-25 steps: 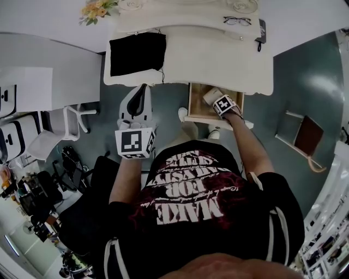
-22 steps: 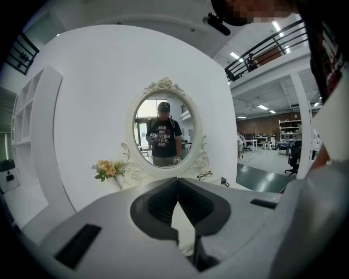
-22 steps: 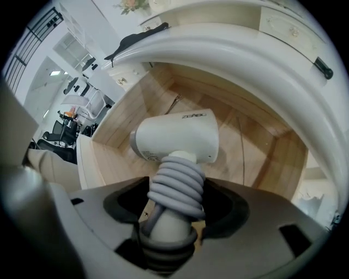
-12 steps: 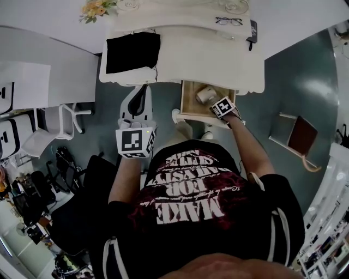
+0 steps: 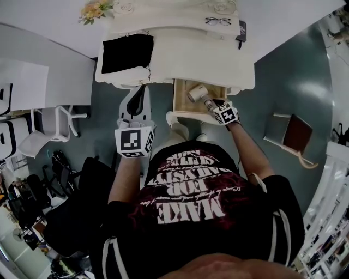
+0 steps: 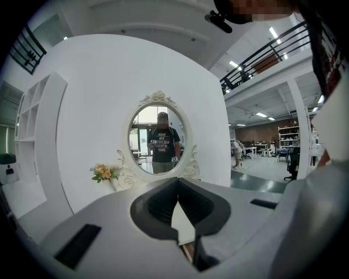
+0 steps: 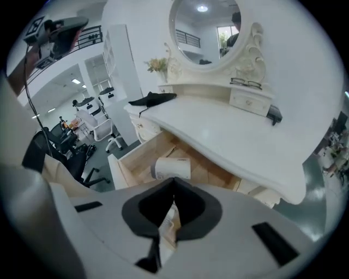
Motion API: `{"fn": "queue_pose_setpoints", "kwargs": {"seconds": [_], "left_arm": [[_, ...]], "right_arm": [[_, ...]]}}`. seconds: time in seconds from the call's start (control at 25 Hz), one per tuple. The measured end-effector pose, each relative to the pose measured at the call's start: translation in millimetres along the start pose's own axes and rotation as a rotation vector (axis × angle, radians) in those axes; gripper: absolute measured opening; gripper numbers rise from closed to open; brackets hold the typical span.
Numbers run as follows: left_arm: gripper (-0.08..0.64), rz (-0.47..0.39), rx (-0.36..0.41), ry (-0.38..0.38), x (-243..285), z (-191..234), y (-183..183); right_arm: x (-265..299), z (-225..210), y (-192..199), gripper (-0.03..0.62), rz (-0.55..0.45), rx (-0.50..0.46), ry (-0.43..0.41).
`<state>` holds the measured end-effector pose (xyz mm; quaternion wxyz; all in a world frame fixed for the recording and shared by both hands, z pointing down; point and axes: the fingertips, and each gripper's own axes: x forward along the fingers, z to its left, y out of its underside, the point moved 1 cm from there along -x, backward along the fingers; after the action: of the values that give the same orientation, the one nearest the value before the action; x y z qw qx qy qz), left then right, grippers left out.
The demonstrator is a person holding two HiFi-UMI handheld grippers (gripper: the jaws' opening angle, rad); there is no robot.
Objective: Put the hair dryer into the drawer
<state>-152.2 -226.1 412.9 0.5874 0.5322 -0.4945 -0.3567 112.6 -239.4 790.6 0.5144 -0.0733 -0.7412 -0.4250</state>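
Note:
The white hair dryer (image 5: 197,92) lies on its side inside the open wooden drawer (image 5: 180,104) of the vanity. In the right gripper view the hair dryer (image 7: 172,168) rests on the drawer's (image 7: 128,163) floor just beyond the jaws. My right gripper (image 5: 214,105) hangs above the drawer's front right corner, tilted down, shut and empty (image 7: 174,182). My left gripper (image 5: 143,89) is held out level to the left of the drawer, shut, with nothing in it (image 6: 177,204); it faces the oval mirror (image 6: 158,139).
The white vanity top (image 5: 180,60) carries a black cloth (image 5: 126,53), glasses (image 5: 217,21), a dark phone-like item (image 5: 241,29) and flowers (image 5: 94,10). White chairs (image 5: 46,126) and black office chairs (image 5: 32,196) stand left. A brown-seated stool (image 5: 297,136) stands right.
My right gripper has lifted out of the drawer and back toward its front edge, leaving the hair dryer lying inside. The left gripper has shifted only slightly.

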Motion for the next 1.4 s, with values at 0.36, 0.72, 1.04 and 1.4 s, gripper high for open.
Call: {"fn": "queue_pose_setpoints", "kwargs": {"seconds": [0.36, 0.72, 1.04, 1.4], "left_arm": [[0.005, -0.037, -0.006, 0.008, -16.7, -30.7, -7.3], [0.005, -0.057, -0.013, -0.002, -34.1, -53.7, -9.6], [0.005, -0.078, -0.010, -0.021, -46.9, -70.9, -15.3], [0.005, -0.112, -0.008, -0.057, -57.9, -75.3, -28.4]], "right_arm": [[-61.5, 12.1, -31.1, 0.006, -0.242, -0.010, 0.037], [-133.1, 35.1, -77.5, 0.005, -0.460, -0.033, 0.011], [-194.8, 51.0, -108.9, 0.005, -0.589, -0.056, -0.001], [-271.0, 54.5, -157.4, 0.005, -0.743, -0.095, 0.020]]}}
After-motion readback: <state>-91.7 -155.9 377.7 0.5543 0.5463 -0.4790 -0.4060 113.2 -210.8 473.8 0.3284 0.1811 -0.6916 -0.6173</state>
